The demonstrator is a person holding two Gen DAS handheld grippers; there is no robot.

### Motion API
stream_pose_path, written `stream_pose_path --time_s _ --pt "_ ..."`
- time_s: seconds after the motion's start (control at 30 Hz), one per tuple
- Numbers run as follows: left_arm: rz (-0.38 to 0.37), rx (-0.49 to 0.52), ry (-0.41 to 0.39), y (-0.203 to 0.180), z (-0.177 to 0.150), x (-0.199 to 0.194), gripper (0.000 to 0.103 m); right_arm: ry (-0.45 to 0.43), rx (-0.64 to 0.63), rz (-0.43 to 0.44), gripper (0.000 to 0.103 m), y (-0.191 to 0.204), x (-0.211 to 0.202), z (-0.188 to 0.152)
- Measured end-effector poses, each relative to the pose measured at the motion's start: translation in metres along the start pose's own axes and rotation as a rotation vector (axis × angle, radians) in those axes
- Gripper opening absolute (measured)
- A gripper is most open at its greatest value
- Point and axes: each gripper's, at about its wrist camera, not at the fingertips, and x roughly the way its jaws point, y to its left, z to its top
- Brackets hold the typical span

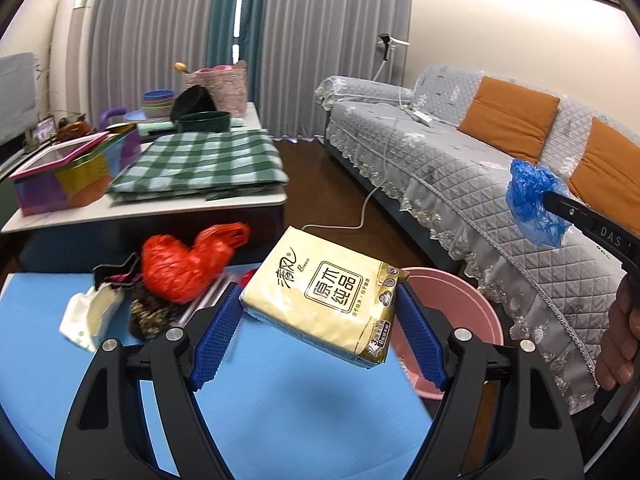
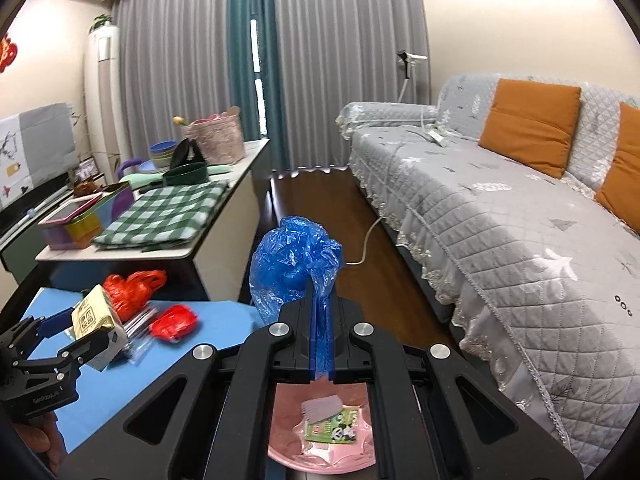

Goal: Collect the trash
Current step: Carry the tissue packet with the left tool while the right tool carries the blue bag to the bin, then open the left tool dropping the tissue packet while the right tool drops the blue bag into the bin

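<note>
Fingers of left gripper (image 1: 320, 320) spread wide, clamping yellow soft tissue pack (image 1: 326, 296) across its width, above blue mat (image 1: 280, 420); long axis slants upper-left to lower-right, printed face up. Right gripper (image 2: 320, 320) pinched tight on crumpled blue plastic bag (image 2: 292, 264), over round pink plastic bin (image 2: 320, 456). Likely best: centre each item over bin before letting go.

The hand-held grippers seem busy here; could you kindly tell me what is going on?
A person is collecting trash with two hand-held grippers. The left hand-held gripper grips a yellow tissue pack, carried above the blue mat. The right hand-held gripper is shut on a crumpled blue plastic bag, above the pink bin, which already holds some scraps. A red bag still lies on the mat.
</note>
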Motion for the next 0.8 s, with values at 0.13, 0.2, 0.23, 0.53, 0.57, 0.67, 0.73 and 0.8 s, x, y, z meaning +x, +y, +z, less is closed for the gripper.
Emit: stream_pose_path --time_s 0.13,0.2,0.23,0.53,0.57,0.67,0.73,0.8 --pt "-0.022 0.015 0.008 -0.014 0.005 0.012 0.075 0.005 0.028 -0.026 0.004 -0.017 0.006 0.003" --pt "-0.034 0.023 0.013 -0.023 0.008 0.02 0.075 0.011 0.042 -0.034 0.004 -0.026 0.01 0.004" --pt "-0.041 0.026 0.016 -0.027 0.009 0.024 0.075 0.014 0.046 -0.035 0.004 -0.028 0.011 0.005" --pt "-0.097 0.04 0.045 -0.055 0.012 0.055 0.075 0.045 0.052 -0.053 0.004 -0.04 0.027 0.003" --pt "-0.104 0.046 0.05 -0.059 0.011 0.059 0.075 0.049 0.055 -0.054 0.004 -0.041 0.029 0.002" --pt "-0.117 0.061 0.061 -0.067 0.01 0.067 0.075 0.057 0.061 -0.053 0.004 -0.043 0.034 0.001" --pt "-0.126 0.069 0.068 -0.072 0.009 0.072 0.075 0.061 0.059 -0.055 0.004 -0.043 0.037 0.001" --pt "-0.133 0.081 0.073 -0.077 0.009 0.078 0.075 0.066 0.06 -0.055 0.004 -0.042 0.039 0.0"
